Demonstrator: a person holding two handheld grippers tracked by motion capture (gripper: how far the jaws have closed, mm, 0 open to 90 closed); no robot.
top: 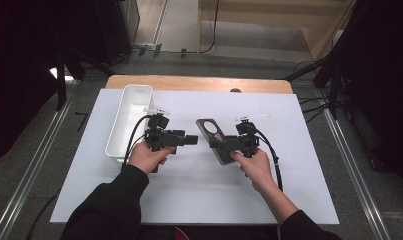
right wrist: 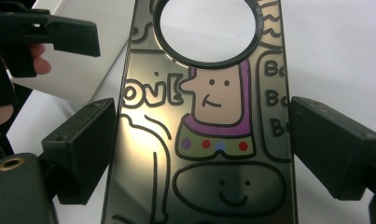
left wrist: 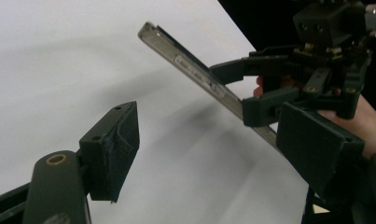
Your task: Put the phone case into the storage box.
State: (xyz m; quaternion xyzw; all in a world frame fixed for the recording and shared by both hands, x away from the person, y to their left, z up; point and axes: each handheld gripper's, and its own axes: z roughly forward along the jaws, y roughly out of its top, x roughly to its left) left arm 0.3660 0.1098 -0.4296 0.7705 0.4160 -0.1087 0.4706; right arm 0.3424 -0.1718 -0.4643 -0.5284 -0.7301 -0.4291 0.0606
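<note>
Above white sheet (top: 199,190), right gripper (top: 228,145) clamping phone case (top: 212,135), left gripper (top: 191,139) empty

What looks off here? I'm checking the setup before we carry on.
Nothing is spilled or broken. The one odd thing: the phone case is off the table, tilted in the right hand-held gripper, clamped by its long edges. The white bin sits straight at the sheet's left edge.

phone case (right wrist: 209,121) | reads "ovE", "Bo" | rest cut off
</note>
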